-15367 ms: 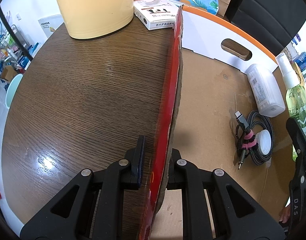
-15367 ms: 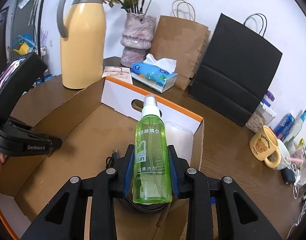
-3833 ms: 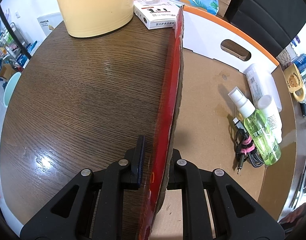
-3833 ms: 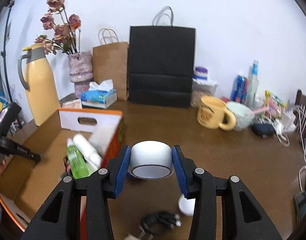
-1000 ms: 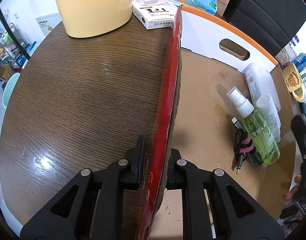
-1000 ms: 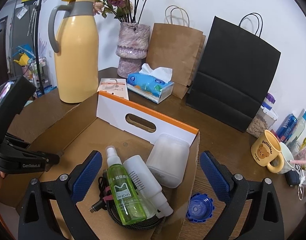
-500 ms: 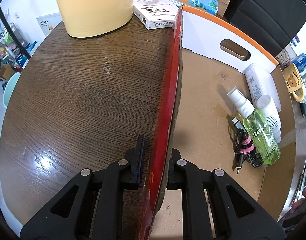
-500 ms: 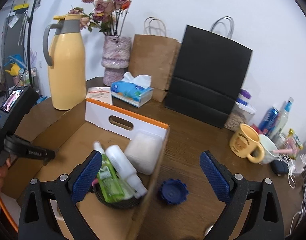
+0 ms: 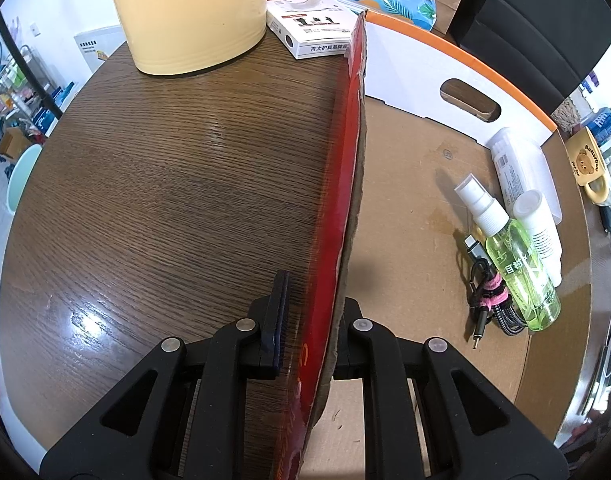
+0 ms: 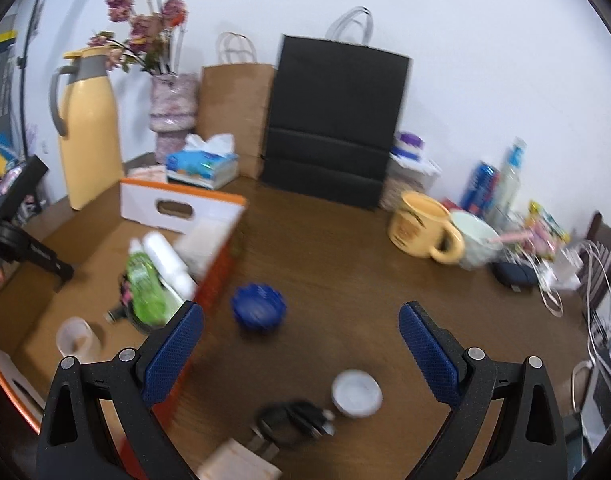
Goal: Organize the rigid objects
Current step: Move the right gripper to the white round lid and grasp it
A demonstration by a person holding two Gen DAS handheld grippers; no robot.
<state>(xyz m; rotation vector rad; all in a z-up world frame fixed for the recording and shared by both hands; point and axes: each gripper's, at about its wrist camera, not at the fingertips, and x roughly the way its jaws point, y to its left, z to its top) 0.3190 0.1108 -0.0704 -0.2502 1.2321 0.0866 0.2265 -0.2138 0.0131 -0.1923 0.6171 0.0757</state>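
Note:
My left gripper [image 9: 307,330] is shut on the red side flap [image 9: 345,184] of the cardboard box [image 9: 405,184]. In the box lie a green spray bottle [image 9: 517,268], a white bottle [image 9: 539,224], a clear case [image 9: 517,168] and a coiled cable [image 9: 491,304]. The right wrist view also shows a white tape roll [image 10: 75,338] on the box floor. My right gripper [image 10: 301,354] is wide open and empty above the table right of the box. Below it lie a blue lid [image 10: 258,307], a white round cap [image 10: 356,393] and a black cable [image 10: 293,420].
A yellow jug [image 10: 89,128], vase [image 10: 173,116], tissue pack [image 10: 201,168], brown bag [image 10: 235,112] and black bag [image 10: 335,128] stand at the back. A yellow mug [image 10: 423,226], cups, bottles and cords crowd the right. A white carton [image 9: 311,34] lies by the jug.
My right gripper has swung right and out of the box, now over the table. The view is blurred with motion. The left gripper has not moved.

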